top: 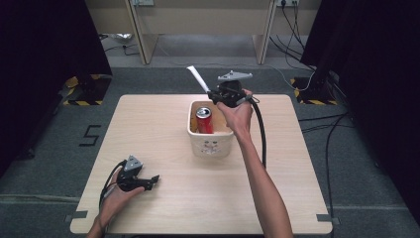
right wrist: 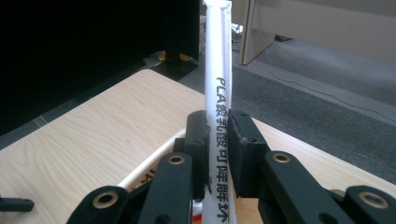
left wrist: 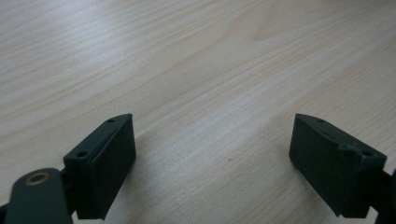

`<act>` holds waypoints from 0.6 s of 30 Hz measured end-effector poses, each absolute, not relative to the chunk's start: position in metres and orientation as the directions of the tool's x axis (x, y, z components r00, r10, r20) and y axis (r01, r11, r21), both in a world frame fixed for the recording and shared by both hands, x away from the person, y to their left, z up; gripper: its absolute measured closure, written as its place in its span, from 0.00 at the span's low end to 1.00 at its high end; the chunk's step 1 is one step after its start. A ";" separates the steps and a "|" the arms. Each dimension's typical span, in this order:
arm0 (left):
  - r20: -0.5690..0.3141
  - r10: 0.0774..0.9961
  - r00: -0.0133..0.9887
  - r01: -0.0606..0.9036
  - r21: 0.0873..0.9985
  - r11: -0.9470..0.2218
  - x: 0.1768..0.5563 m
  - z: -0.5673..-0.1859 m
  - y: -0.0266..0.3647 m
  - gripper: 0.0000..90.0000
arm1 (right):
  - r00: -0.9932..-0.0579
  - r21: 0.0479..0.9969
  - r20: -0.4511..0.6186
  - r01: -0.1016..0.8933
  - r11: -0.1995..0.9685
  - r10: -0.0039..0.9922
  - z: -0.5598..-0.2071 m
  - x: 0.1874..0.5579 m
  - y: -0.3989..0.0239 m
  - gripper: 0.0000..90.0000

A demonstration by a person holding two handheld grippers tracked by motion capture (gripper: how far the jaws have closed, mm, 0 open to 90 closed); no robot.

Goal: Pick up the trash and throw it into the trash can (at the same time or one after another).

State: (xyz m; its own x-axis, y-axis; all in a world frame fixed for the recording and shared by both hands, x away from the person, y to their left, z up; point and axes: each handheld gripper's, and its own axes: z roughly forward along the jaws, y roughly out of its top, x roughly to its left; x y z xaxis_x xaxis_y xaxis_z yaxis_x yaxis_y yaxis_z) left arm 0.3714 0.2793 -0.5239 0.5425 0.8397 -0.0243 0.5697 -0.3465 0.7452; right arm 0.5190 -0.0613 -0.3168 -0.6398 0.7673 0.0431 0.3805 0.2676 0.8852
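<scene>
My right gripper [top: 214,94] is raised over the far rim of a cream tub [top: 212,145] and is shut on a white paper-wrapped straw [top: 198,78] that sticks up and to the left. In the right gripper view the straw [right wrist: 217,70], printed with black characters, is pinched between the two black pads of the right gripper [right wrist: 217,135]. A red drink can [top: 204,120] stands upright inside the tub. My left gripper [top: 152,181] rests on the table near its front left, open with bare wood between its jaws; the left gripper [left wrist: 212,144] holds nothing.
The light wooden table [top: 163,129] carries the tub at its middle. Behind it lies grey carpet with cables [top: 292,29] and a wooden desk frame [top: 203,20]. Dark curtains [top: 44,44] hang at both sides. A black "5" mark [top: 90,135] is on the floor at left.
</scene>
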 end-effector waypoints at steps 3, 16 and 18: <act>-0.024 0.840 0.543 0.570 0.745 -0.347 0.371 -0.524 0.279 0.16 | -0.640 0.882 0.056 0.392 0.263 0.766 -0.321 0.525 -0.057 0.88; -0.024 0.839 0.544 0.570 0.745 -0.348 0.371 -0.524 0.279 0.16 | -0.632 0.881 0.086 0.410 0.238 0.770 -0.334 0.545 -0.047 0.88; -0.026 0.839 0.543 0.571 0.745 -0.347 0.371 -0.524 0.279 0.16 | -0.628 0.881 0.096 0.415 0.228 0.773 -0.336 0.547 -0.047 0.88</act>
State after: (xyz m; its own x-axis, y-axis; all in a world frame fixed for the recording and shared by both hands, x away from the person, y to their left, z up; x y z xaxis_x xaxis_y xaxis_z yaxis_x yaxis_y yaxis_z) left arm 0.3713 0.2793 -0.5239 0.5433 0.8392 -0.0255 0.5705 -0.3467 0.7445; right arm 0.5468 -0.0470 -0.3361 -0.6278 0.7725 0.0955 0.4150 0.2283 0.8807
